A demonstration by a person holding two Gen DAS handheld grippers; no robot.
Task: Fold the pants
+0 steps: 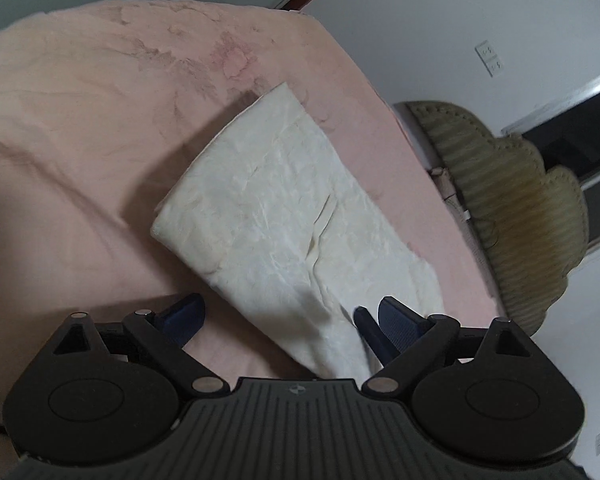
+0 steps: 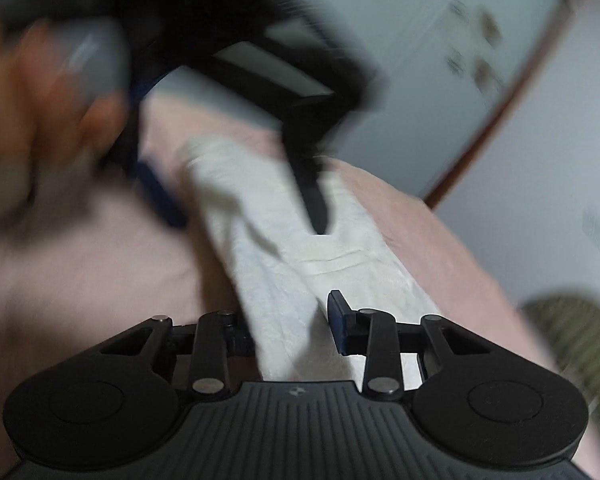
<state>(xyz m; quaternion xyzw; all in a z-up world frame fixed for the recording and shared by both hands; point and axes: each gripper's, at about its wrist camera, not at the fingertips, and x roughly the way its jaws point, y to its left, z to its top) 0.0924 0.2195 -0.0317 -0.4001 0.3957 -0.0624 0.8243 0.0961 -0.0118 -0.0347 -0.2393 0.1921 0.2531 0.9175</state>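
Left wrist view shows the cream pants (image 1: pixel 284 208) stretching lengthwise straight ahead of the left gripper (image 1: pixel 284 320), its fingers apart over their near end; the right gripper (image 2: pixel 288 320), spread too, straddles the same strip on the bed (image 1: pixel 80 120).

Left gripper (image 1: pixel 284 316) jaws spread wide — over folded cream pants (image 1: pixel 284 208).

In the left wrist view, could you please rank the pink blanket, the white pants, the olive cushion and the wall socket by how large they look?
1. Pink blanket, largest by far.
2. White pants.
3. Olive cushion, somewhat smaller than the pants, though partly cut off by the bed edge.
4. Wall socket, smallest; it is also farthest away, so this says little about true size.
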